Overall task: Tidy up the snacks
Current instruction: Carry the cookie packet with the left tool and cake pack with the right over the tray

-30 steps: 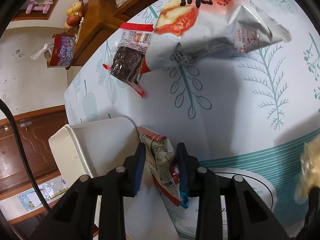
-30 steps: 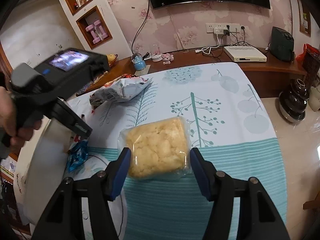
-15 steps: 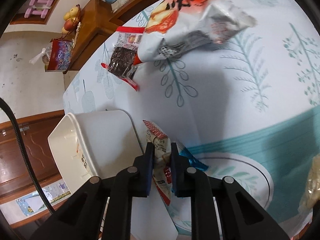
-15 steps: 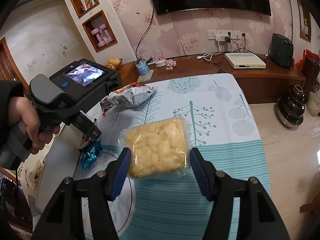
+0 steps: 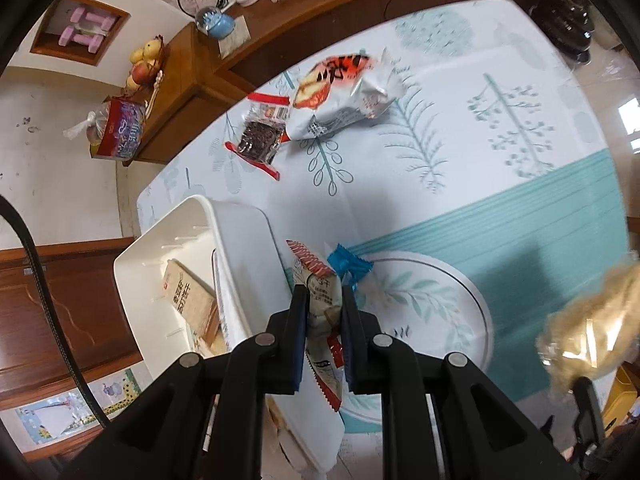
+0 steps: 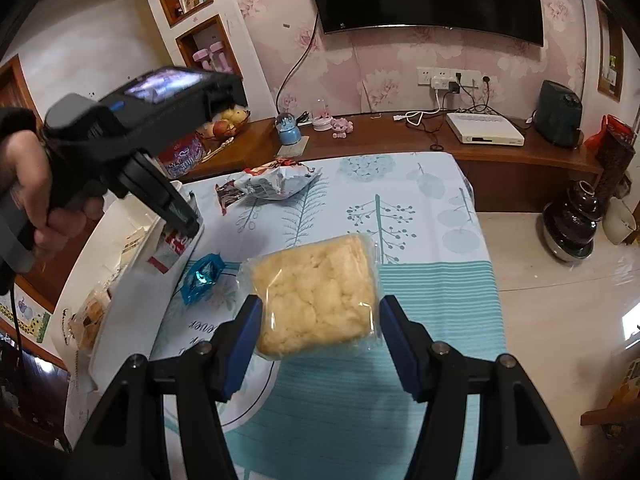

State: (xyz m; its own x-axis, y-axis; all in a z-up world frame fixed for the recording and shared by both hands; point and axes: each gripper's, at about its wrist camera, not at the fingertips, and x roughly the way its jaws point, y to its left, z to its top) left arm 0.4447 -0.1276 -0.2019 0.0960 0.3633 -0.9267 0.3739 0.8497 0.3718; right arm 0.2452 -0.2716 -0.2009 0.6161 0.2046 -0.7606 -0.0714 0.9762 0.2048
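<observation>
Left wrist view: left hand-held gripper [image 5: 324, 312] is clamped on a small white red-edged snack packet [image 5: 320, 300], held above the table's [image 5: 460, 200] left edge beside a white plastic bin [image 5: 240, 248]. Right hand-held gripper [image 6: 318, 322] is pinching a clear-wrapped yellow crumbly cake [image 6: 316, 296] over the table's near edge.

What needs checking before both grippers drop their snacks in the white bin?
1. Left gripper shut on the red-and-white packet: ok, pinched between both pads.
2. Right gripper holding the yellow puffed-snack bag: ok, bag sits between the fingers, off the cloth.
3. White bin has room: ok, only some packets in the bottom, space left.
4. Left packet over the bin opening: not ok, it hangs beside the bin's near wall.
5. Blue candy wrapper clear of the path: ok, lying flat on the tablecloth.
6. Remaining snacks: not ok, the chip bag and dark snack pack lie on the table.
</observation>
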